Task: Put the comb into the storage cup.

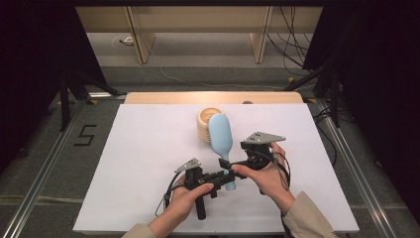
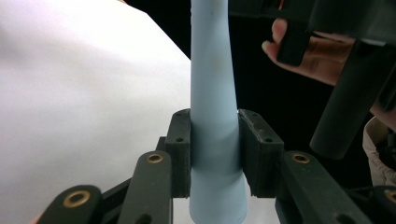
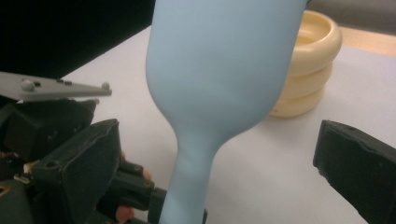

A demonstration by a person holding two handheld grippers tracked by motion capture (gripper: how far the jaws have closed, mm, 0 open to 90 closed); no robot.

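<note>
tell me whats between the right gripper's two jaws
In the right gripper view, the light blue hairbrush stands between the right gripper's open jaws, neither pad touching it; the left gripper clamps its handle.

White sheet (image 1: 148, 163) covering the tabletop, with a strip of bare wooden table edge (image 1: 163, 97) at the far side. Cream ribbed bowl (image 1: 204, 124) standing upright on the sheet toward the far middle. Grey floor bearing a black numeral 5 (image 1: 85, 135); cables (image 1: 292, 44) beyond; pale wooden furniture legs (image 1: 140, 39).
</note>
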